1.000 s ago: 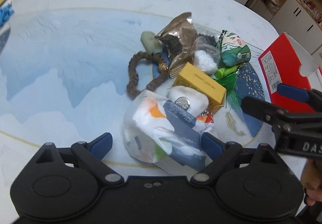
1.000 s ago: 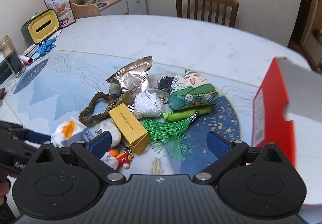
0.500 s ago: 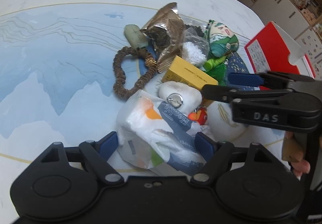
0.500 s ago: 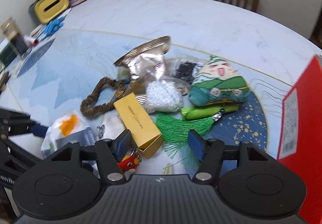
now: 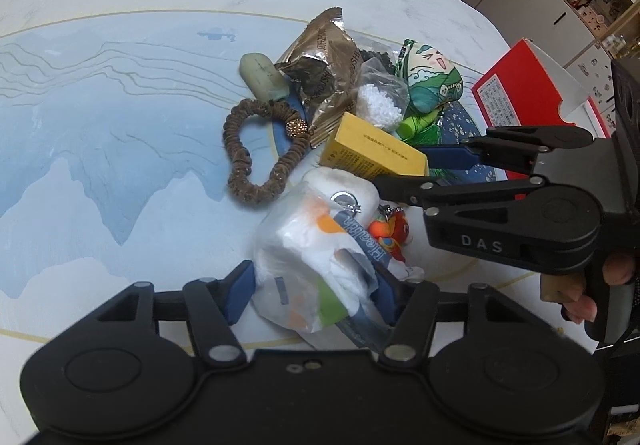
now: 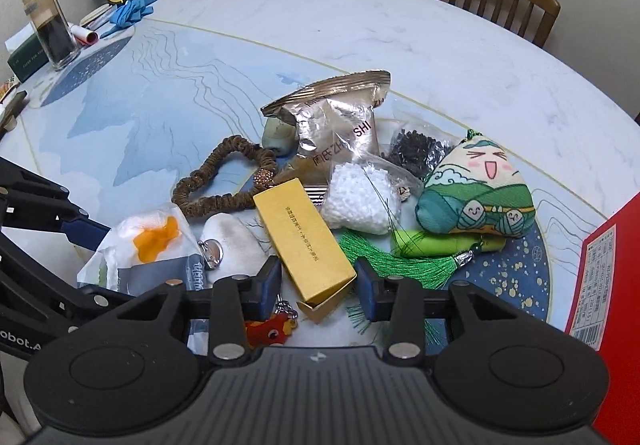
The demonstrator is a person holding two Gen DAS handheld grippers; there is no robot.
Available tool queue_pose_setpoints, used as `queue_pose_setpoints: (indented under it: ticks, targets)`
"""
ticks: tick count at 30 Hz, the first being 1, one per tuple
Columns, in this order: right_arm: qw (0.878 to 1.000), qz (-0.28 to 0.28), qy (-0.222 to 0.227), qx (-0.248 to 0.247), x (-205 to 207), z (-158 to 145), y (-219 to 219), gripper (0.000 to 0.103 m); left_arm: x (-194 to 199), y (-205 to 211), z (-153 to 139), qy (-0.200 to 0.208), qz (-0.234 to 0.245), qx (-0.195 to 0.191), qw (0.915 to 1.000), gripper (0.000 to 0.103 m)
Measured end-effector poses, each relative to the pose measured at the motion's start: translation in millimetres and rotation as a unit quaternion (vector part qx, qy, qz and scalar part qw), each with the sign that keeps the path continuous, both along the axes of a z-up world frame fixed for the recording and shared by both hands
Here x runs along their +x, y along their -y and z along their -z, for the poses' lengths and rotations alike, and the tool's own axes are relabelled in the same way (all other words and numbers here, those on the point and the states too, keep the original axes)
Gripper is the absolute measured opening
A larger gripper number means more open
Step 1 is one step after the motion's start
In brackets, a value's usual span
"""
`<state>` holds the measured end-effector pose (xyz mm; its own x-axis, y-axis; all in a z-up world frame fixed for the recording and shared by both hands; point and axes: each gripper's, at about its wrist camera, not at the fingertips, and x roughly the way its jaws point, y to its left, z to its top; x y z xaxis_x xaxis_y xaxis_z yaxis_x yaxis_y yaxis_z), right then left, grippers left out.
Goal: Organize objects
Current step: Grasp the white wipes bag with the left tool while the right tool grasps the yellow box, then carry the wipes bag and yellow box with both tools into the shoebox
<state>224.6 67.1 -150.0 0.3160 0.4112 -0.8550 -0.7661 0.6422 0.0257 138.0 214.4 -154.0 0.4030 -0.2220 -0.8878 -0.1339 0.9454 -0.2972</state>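
1. My left gripper has its two fingers pressed against the sides of one tissue pack, at the near edge of the pile on the table.
2. My right gripper straddles the near end of one yellow box; there are slim gaps on both sides, so I cannot tell whether it is gripping.
3. In the pile I count one brown scrunchie, one foil snack bag, one bag of white beads, one bag of dark beads, one green plush, one green tassel.
4. One red box lies just right of the pile.
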Motion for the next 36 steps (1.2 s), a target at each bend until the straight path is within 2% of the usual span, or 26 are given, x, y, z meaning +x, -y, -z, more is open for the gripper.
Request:
queue_pose_setpoints:
  ticks: [4,10,22,28,36]
  targets:
    - [1.000,0.008,0.001,0.011,-6.7,-7.0,1.6,0.033,-1.8,-4.0,-0.9,0.000,0.002,-0.006,1.0000,0.054]
    - [0.999,0.023,0.023,0.018,-21.9,-22.5,1.5,0.030,-7.5,-11.3,-2.9,0.001,0.000,-0.020,0.9998,0.046]
    - [0.993,0.081,0.062,0.054,-42.9,-71.6,26.9,0.027,-17.9,-9.6,-35.3,0.058,0.007,-0.023,0.9980,0.044]
    - [0.985,0.124,0.095,0.075,-50.1,-103.6,57.0,0.027,-8.9,-1.3,-58.3,0.086,0.022,-0.031,0.9956,0.044]
    - [0.965,0.198,0.135,0.103,-47.3,-133.7,122.1,0.027,14.2,36.9,-89.1,0.118,0.064,-0.024,0.9907,0.044]
